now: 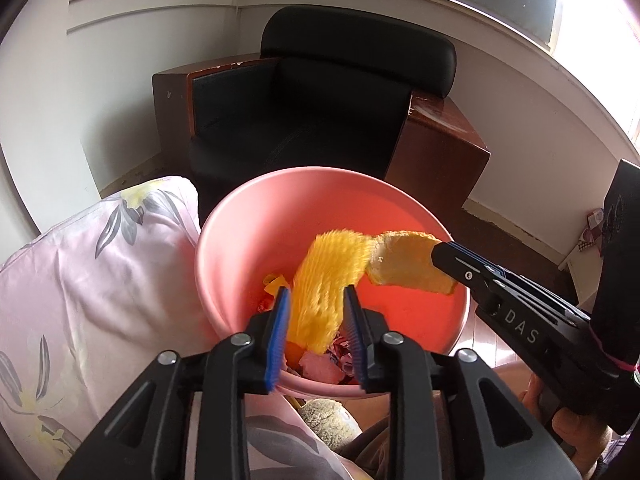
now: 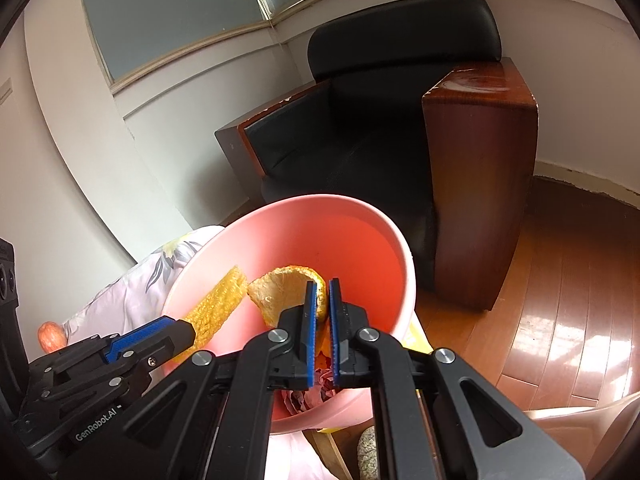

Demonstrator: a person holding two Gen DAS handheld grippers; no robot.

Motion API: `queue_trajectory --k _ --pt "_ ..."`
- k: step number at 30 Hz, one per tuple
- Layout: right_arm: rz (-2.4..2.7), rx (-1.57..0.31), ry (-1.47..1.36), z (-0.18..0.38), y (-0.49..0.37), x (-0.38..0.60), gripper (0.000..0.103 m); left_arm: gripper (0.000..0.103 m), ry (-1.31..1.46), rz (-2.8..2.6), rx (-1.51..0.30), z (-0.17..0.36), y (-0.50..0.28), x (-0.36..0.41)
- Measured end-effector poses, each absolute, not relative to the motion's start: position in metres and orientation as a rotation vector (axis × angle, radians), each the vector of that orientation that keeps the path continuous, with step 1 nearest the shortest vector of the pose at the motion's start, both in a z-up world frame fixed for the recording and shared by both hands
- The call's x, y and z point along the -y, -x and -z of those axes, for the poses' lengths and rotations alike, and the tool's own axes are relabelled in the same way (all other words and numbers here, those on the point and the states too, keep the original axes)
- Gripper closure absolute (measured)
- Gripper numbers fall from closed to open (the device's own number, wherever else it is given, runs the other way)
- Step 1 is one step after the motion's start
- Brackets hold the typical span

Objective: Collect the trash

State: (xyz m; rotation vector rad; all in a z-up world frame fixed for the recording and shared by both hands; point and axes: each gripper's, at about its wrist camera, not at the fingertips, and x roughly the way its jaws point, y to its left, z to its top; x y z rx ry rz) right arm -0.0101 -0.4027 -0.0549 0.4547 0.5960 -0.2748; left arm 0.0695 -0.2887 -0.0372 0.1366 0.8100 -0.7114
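Observation:
A pink bin (image 1: 260, 216) (image 2: 352, 232) stands right under both grippers, with wrappers and scraps at its bottom. My left gripper (image 1: 316, 292) (image 2: 192, 334) hangs over the bin's near rim with its jaws apart. A blurred yellow fuzzy strip (image 1: 324, 280) (image 2: 218, 304) lies loosely between its blue pads, over the bin's inside. My right gripper (image 2: 323, 282) (image 1: 438, 254) reaches in from the right and is shut on a curled pale orange peel (image 2: 276, 288) (image 1: 404, 260), held above the bin's opening.
A black armchair (image 1: 320, 112) (image 2: 380, 140) with brown wooden sides stands behind the bin. Floral pink bedding (image 1: 80, 280) lies to its left. Wooden floor (image 2: 560, 280) spreads to the right. A reddish fruit (image 2: 50, 336) rests on the bedding. A hand (image 1: 576, 432) holds the right gripper.

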Motion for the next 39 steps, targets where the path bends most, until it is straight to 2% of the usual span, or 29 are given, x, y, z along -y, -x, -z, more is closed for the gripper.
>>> queue_trajectory --k 1,12,13,16,17,27,29,31,39 --pt "0.275 -0.597 -0.454 0.055 0.010 0.403 0.097 0.064 -0.133 0.710 -0.808 0.037 -0.069 0.288" --pt "0.271 -0.623 -0.449 0.058 0.002 0.401 0.096 0.055 -0.122 0.686 -0.793 0.033 -0.065 0.276" --pt "0.267 -0.627 -0.454 0.059 0.001 0.401 0.093 0.055 -0.122 0.684 -0.792 0.032 -0.065 0.276" --pt "0.256 -0.624 -0.463 0.059 0.001 0.401 0.072 0.054 -0.122 0.680 -0.789 0.031 -0.064 0.274" --pt "0.248 -0.623 -0.462 0.058 0.001 0.401 0.070 0.054 -0.122 0.678 -0.788 0.031 -0.064 0.274" --pt "0.245 -0.640 -0.414 0.057 0.007 0.392 0.069 0.054 -0.112 0.665 -0.773 0.025 -0.058 0.269" --pt "0.246 -0.643 -0.407 0.056 0.009 0.390 0.063 0.054 -0.112 0.663 -0.762 0.022 -0.055 0.268" --pt "0.246 -0.643 -0.406 0.055 0.012 0.389 0.061 0.054 -0.113 0.661 -0.753 0.019 -0.052 0.266" --pt "0.256 -0.640 -0.391 0.049 0.025 0.382 0.060 0.054 -0.115 0.659 -0.727 0.011 -0.042 0.258"
